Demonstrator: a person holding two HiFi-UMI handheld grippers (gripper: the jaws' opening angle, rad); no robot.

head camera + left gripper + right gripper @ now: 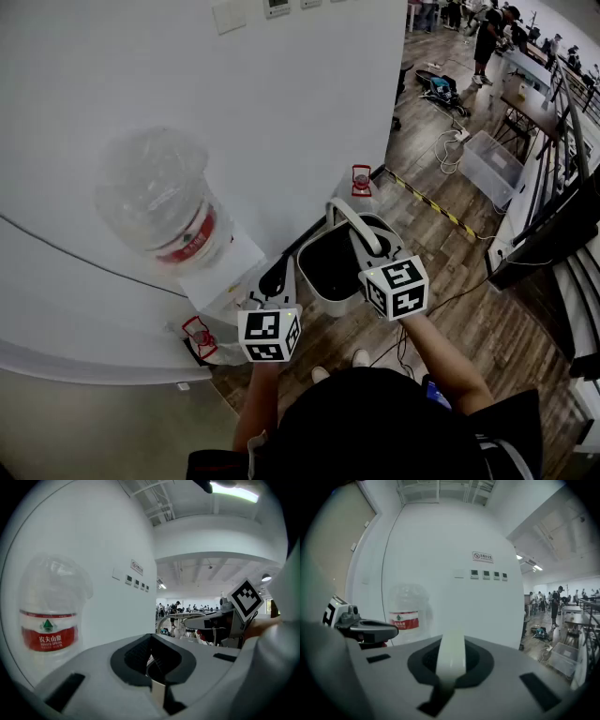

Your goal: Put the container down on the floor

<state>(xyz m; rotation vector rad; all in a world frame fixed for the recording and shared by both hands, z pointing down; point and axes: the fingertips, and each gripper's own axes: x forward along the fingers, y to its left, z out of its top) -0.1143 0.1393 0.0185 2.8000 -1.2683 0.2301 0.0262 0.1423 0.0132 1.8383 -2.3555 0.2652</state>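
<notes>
A grey container (323, 302) with a dark inside hangs above the wooden floor (469, 319) in the head view. Its pale arched handle (349, 220) runs up into my right gripper (362, 247), which is shut on it. In the right gripper view the handle band (451, 653) passes between the jaws of that gripper (450, 670). My left gripper (281, 274) sits at the container's left rim. In the left gripper view its jaws (157, 670) are shut on a thin pale strip (157, 694), seemingly that rim. The handle (169, 616) arches ahead of it.
A water dispenser with a big clear bottle (159, 202) stands against the curved white wall (281, 103), close on the left. Red-capped items (361, 178) sit by the wall's foot. A clear bin (492, 164), cables and striped floor tape (431, 202) lie further right; people stand far off.
</notes>
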